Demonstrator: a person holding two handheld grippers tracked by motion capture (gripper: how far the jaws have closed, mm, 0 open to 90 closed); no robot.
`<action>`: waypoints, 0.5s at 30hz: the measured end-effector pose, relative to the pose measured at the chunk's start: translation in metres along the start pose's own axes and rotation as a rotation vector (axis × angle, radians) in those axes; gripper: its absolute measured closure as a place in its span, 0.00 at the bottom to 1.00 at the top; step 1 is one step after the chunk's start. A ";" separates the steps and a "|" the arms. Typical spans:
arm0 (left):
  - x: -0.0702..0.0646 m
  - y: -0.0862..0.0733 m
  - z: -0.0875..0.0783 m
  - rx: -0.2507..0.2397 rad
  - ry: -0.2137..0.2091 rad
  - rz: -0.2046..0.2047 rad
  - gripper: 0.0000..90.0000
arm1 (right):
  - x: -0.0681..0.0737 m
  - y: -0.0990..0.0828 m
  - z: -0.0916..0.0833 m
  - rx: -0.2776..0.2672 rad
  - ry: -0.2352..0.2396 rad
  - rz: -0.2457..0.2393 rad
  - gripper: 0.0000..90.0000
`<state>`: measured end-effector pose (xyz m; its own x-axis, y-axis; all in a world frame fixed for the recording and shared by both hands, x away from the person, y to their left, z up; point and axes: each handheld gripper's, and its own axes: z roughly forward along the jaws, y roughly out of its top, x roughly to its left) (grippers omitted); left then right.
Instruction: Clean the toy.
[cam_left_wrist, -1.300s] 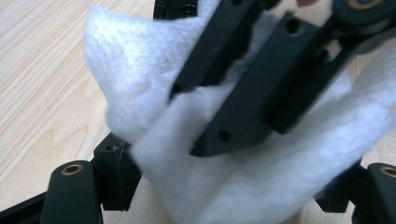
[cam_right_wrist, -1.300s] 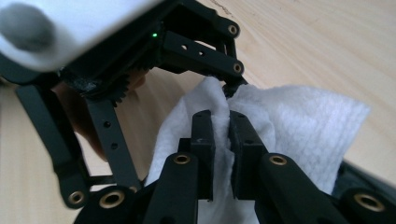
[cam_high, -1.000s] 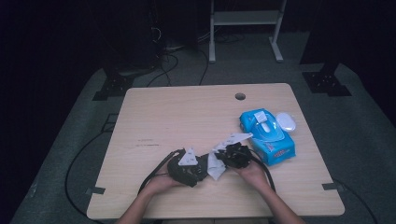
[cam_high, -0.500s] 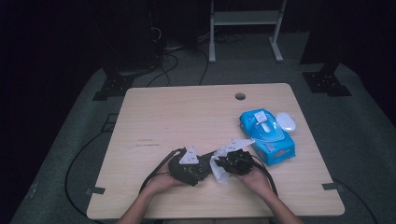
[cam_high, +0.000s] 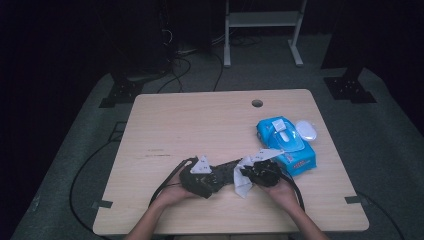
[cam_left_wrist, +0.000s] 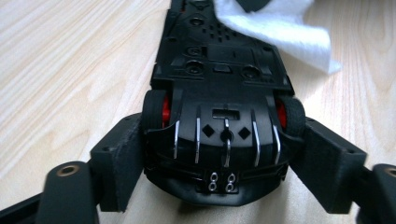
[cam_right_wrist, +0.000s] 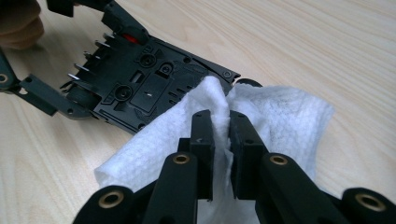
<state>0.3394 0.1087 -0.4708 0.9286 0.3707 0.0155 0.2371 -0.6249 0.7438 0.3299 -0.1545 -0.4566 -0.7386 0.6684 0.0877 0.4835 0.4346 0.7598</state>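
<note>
Since a second ago our right gripper (cam_right_wrist: 219, 128), pinching the wipe (cam_right_wrist: 280, 121), slid to the toy car (cam_left_wrist: 219, 93) at nine o'clock; our left gripper (cam_left_wrist: 219, 154), jaws just eased slightly wider, clamps the car; wiping is barely begun.

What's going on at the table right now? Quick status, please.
Left gripper clamps the upturned black toy car. Right gripper pinches a white wet wipe against it. Nothing in the way.

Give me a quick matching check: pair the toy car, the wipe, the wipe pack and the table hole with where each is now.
1. toy car
2. wipe
3. wipe pack
4. table hole

a. far edge of the table
b. pinched in the right claw
c. underside up, between the left claw's jaws
d. right side of the table, lid open

Pairs: 1-c, 2-b, 3-d, 4-a
</note>
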 end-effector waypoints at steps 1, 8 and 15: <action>0.002 0.000 -0.001 -0.004 -0.011 -0.019 0.22 | -0.001 -0.001 0.000 -0.003 0.010 0.006 0.90; 0.008 -0.001 -0.005 -0.044 -0.062 -0.106 0.19 | -0.002 -0.003 -0.001 -0.012 0.019 0.005 0.90; 0.015 -0.004 -0.009 -0.077 -0.109 -0.202 0.20 | -0.002 -0.005 -0.002 -0.019 0.026 0.010 0.90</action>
<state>0.3497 0.1226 -0.4673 0.8911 0.4037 -0.2075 0.4021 -0.4899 0.7736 0.3278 -0.1588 -0.4592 -0.7461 0.6564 0.1115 0.4818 0.4167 0.7709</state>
